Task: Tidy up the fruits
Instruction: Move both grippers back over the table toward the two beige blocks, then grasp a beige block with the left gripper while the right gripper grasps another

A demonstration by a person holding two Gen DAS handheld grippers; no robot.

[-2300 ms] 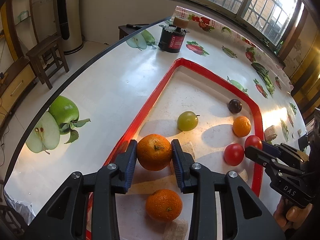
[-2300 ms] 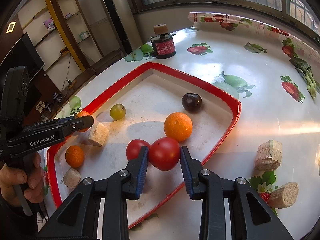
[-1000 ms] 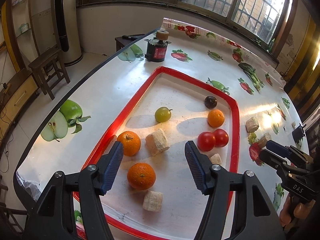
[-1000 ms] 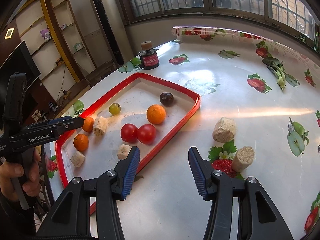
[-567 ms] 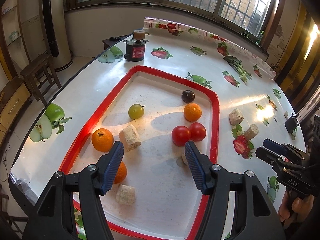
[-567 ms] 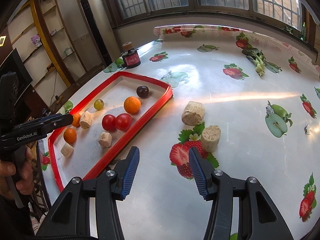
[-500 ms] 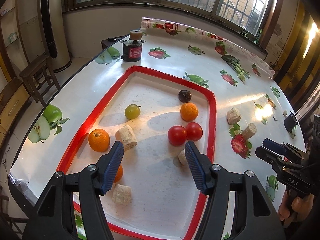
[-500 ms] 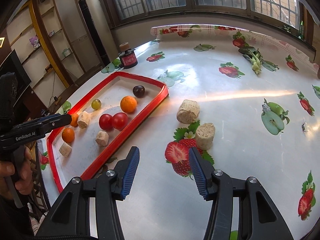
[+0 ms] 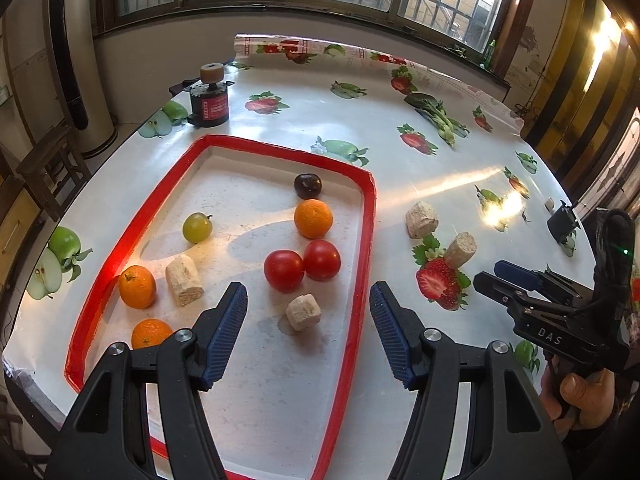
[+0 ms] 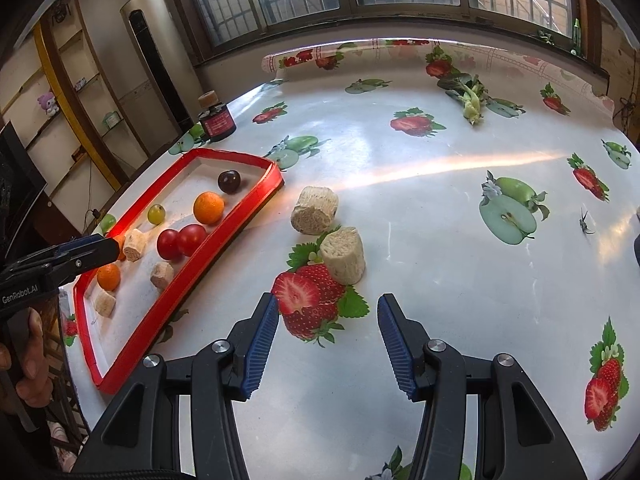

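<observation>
A red-rimmed tray (image 9: 362,264) holds two red tomatoes (image 9: 284,271), three oranges (image 9: 313,218), a green grape-like fruit (image 9: 197,227), a dark plum (image 9: 307,185) and several beige chunks (image 9: 303,312). My left gripper (image 9: 307,330) is open and empty, held above the tray's near end. My right gripper (image 10: 327,340) is open and empty over the tablecloth, right of the tray (image 10: 224,248). Two beige chunks (image 10: 343,256) lie on the cloth just ahead of the right gripper. The right gripper also shows in the left wrist view (image 9: 516,280).
A dark jar with a cork lid (image 9: 210,98) stands beyond the tray's far corner. The round table's edge (image 9: 24,280) curves close on the left, with a wooden stool (image 9: 48,168) and a tall floor unit (image 10: 160,68) past it. Windows line the back wall.
Both grippers let go of their fruit, an orange and a tomato, and opened. Both then drew back and up from the tray; the right one swung right over the cloth.
</observation>
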